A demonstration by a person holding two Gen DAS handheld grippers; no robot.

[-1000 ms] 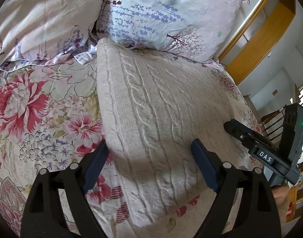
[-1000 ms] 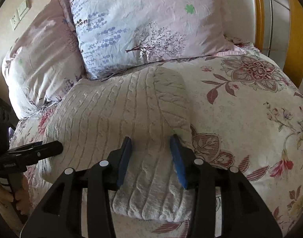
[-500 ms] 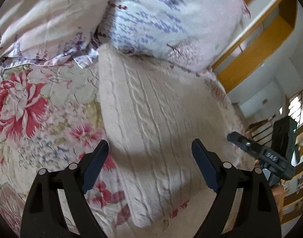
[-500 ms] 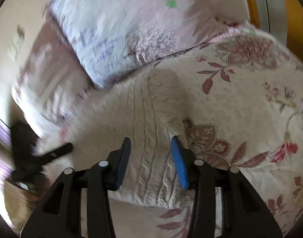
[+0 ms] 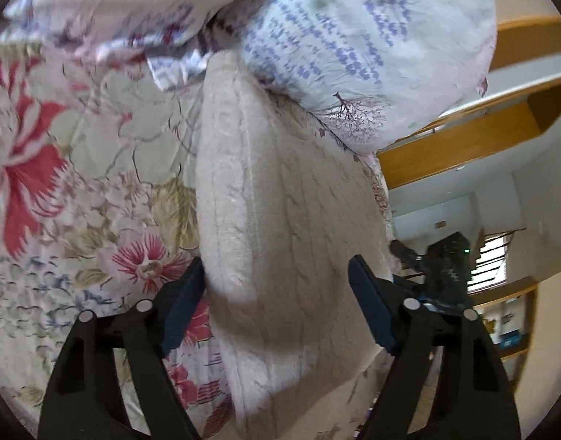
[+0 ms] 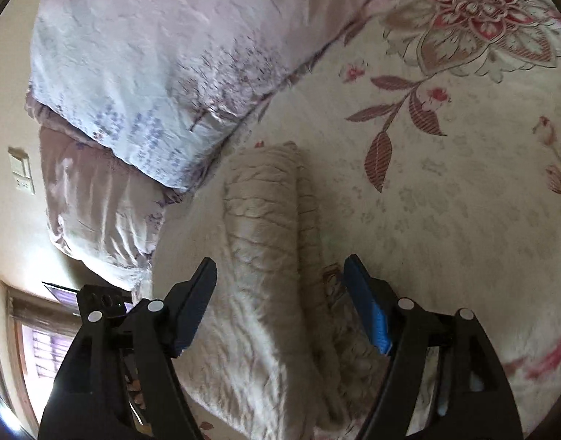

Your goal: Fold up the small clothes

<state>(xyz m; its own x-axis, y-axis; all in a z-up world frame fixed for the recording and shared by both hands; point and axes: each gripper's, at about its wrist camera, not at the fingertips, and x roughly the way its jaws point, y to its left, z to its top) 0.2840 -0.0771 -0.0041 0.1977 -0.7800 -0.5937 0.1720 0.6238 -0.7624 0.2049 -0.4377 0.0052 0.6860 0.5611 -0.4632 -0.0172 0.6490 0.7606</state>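
Observation:
A cream cable-knit sweater (image 5: 280, 220) lies folded on the floral bedspread (image 5: 60, 190), its far end tucked against a pillow. My left gripper (image 5: 277, 275) hangs over the sweater's near left part. Its jaws are closing, its left pad sits beside the sweater's left edge, and neither pad presses the knit. The right gripper (image 6: 280, 267) straddles the sweater's (image 6: 266, 238) folded right edge, jaws opening, both blue pads clear of the cloth. From the left wrist, the right gripper (image 5: 438, 267) shows blurred past the sweater's right side.
Two printed pillows (image 5: 372, 36) (image 5: 97, 0) lie at the head of the bed; one pillow (image 6: 152, 55) overhangs the sweater's far end. Wooden shelving (image 5: 464, 139) stands beyond the bed. Bare bedspread (image 6: 445, 201) stretches right of the sweater. A wall switch (image 6: 22, 172) is at left.
The right gripper's jaws have spread apart and let go of the sweater's folded edge. The left jaws have narrowed a little. Both views have rolled and shifted along the sweater.

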